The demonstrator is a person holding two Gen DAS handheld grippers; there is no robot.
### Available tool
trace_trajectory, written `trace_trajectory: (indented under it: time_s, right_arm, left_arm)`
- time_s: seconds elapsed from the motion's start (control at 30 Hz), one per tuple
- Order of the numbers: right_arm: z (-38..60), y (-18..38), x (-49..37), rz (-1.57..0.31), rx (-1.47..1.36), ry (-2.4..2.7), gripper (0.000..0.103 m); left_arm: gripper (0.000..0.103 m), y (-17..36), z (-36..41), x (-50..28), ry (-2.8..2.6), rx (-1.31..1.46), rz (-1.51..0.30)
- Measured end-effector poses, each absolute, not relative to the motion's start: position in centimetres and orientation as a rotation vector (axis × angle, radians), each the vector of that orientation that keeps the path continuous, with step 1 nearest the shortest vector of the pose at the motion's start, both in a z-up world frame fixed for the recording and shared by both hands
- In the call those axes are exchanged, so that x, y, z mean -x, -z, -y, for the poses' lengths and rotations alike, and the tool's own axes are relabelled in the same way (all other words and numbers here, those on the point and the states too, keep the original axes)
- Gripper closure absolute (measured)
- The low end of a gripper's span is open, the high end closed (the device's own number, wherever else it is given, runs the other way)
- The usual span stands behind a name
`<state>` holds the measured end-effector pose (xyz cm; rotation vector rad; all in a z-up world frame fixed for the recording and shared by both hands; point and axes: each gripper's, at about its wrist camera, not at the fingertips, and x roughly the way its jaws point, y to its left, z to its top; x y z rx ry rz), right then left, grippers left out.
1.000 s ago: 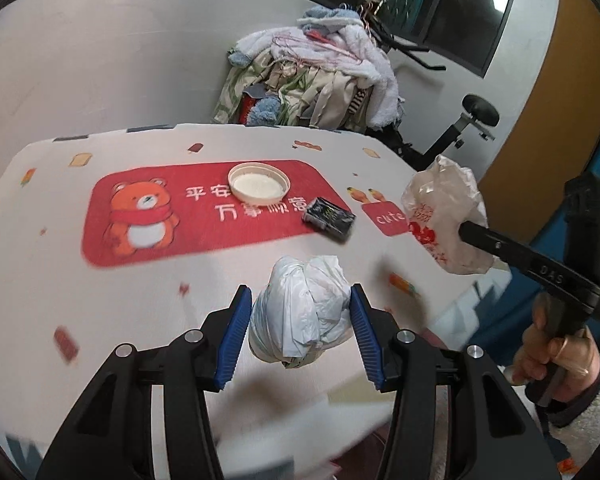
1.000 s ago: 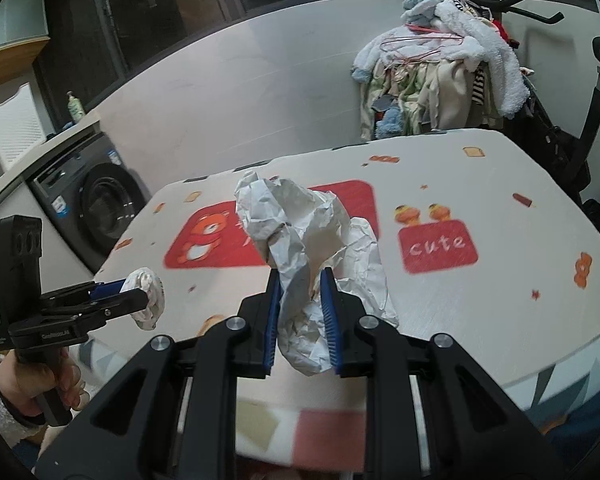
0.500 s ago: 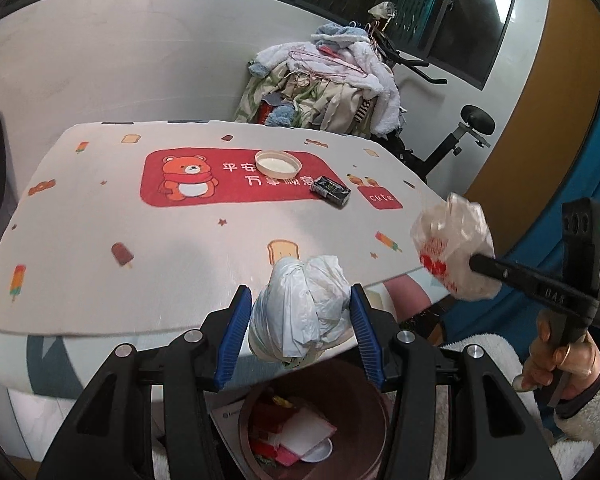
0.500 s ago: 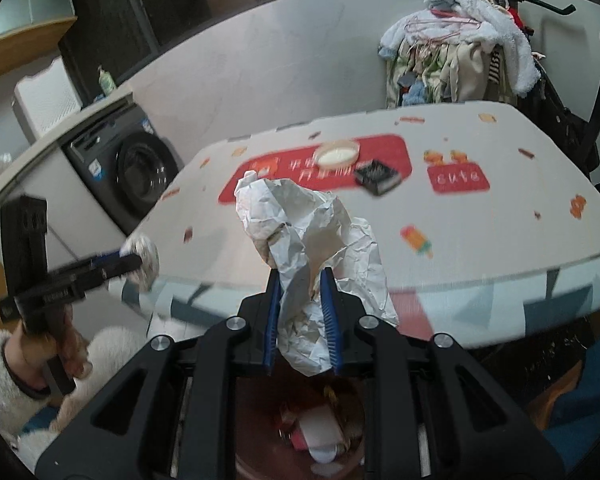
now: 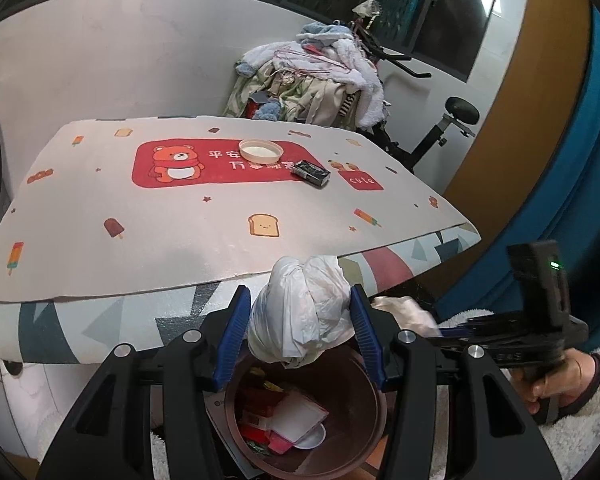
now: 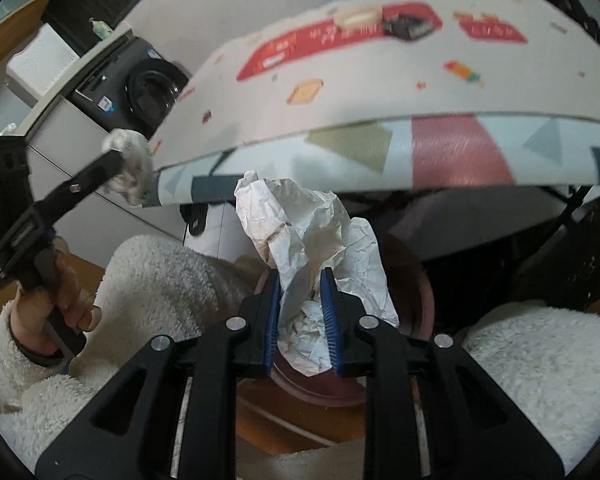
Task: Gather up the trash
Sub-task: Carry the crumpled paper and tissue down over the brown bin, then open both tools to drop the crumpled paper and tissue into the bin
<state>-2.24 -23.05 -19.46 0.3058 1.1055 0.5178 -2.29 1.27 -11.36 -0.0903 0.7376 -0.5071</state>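
Observation:
My left gripper (image 5: pixel 298 330) is shut on a knotted white plastic bag (image 5: pixel 300 316) and holds it above the far rim of a brown trash bin (image 5: pixel 364 436), which has red wrappers and white scraps inside. My right gripper (image 6: pixel 302 312) is shut on a crumpled white paper wrapper (image 6: pixel 300 232) above the same bin (image 6: pixel 420 292), low in front of the table edge. The left gripper with its bag (image 6: pixel 128 168) also shows at the left of the right wrist view. A black packet (image 5: pixel 311 172) and a white round lid (image 5: pixel 259 150) lie on the table.
The table (image 5: pixel 160 216) wears a cloth with a red bear panel and hangs over the bin. A washing machine (image 6: pixel 144 92) stands to the left. Clothes piled on an exercise bike (image 5: pixel 324 80) sit behind the table. White fleece sleeves (image 6: pixel 540 356) flank the bin.
Both grippers pulled back from over the table and came down to the bin below its front edge, each still holding its piece. The right gripper tipped downward.

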Motion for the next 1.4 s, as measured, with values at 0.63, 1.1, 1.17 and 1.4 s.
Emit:
trace_trajectory:
  time_s: [0.63, 1.1, 1.17, 1.4]
  right_arm:
    - [21.5, 20.3, -1.4, -1.002, -0.117, -0.442, 0.012]
    - [24.7, 19.7, -0.7, -0.767, -0.045, -0.3, 0.006]
    - [24.5, 19.9, -0.8, -0.776, -0.035, -0.299, 0.006]
    - [23.6, 20.0, -0.4, -0.773, 0.008, -0.3, 0.006]
  left_arm:
    - [0.053, 15.1, -1.3, 2.9, 0.551, 0.017, -0.739]
    - [0.052, 18.5, 1.8, 2.6, 0.57, -0.107, -0.836]
    - [0.049, 18.7, 2.2, 2.6, 0.574, -0.129, -0.839]
    - [0.012, 18.7, 2.0, 2.4, 0.502, -0.143, -0.818]
